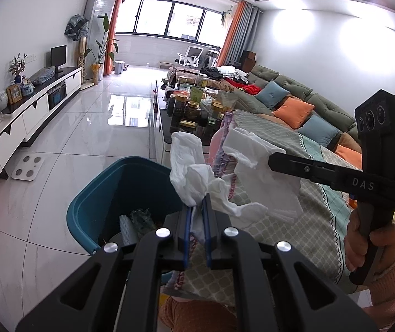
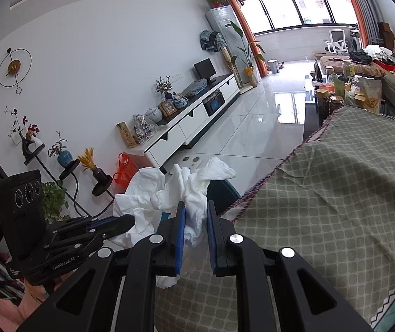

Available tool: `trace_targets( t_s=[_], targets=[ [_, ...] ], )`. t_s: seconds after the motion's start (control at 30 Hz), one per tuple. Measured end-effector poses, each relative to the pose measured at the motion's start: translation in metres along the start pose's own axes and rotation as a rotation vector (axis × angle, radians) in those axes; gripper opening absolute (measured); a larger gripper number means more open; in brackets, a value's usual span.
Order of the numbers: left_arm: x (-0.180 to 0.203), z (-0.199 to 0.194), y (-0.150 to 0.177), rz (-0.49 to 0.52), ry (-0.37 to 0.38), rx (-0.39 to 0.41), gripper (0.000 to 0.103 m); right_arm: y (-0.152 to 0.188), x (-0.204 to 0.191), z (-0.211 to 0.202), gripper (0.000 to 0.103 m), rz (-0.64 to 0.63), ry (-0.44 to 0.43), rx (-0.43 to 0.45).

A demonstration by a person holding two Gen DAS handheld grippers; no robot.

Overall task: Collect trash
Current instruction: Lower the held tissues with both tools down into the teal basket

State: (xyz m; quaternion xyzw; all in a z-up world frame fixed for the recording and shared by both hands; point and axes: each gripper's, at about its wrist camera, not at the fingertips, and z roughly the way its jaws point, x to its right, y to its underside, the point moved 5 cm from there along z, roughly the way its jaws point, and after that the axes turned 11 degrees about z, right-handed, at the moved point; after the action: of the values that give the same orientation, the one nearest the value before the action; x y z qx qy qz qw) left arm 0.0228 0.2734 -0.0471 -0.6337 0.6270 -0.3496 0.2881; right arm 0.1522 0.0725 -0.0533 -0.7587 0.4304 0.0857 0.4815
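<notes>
My left gripper [image 1: 196,207] is shut on a crumpled white tissue [image 1: 189,171] and holds it at the right rim of a blue trash bin [image 1: 86,207] with trash inside. My right gripper [image 2: 196,210] is shut on a second crumpled white tissue [image 2: 197,185], just right of the first. In the left wrist view the right gripper [image 1: 273,160] pinches its tissue [image 1: 255,171] over the cloth-covered table. In the right wrist view the left gripper [image 2: 131,221] holds its tissue [image 2: 139,202] at the left.
A table under a green patterned cloth [image 2: 322,207] lies beneath and right of both grippers. A coffee table with several jars [image 1: 191,105] stands behind, a sofa with cushions [image 1: 294,105] at right. A TV cabinet [image 1: 31,116], a white scale [image 1: 27,167] and an orange bag [image 2: 124,168] are on the left.
</notes>
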Motion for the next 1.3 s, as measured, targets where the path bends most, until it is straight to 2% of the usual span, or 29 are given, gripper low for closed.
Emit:
trace_targets(
  t_s=[1.3],
  targets=[
    [-0.007,0.025,0.005,-0.054,-0.089,-0.068,0.009,-0.005,-0.018,0.059,0.015,-0.023,0.033,-0.072]
  ],
)
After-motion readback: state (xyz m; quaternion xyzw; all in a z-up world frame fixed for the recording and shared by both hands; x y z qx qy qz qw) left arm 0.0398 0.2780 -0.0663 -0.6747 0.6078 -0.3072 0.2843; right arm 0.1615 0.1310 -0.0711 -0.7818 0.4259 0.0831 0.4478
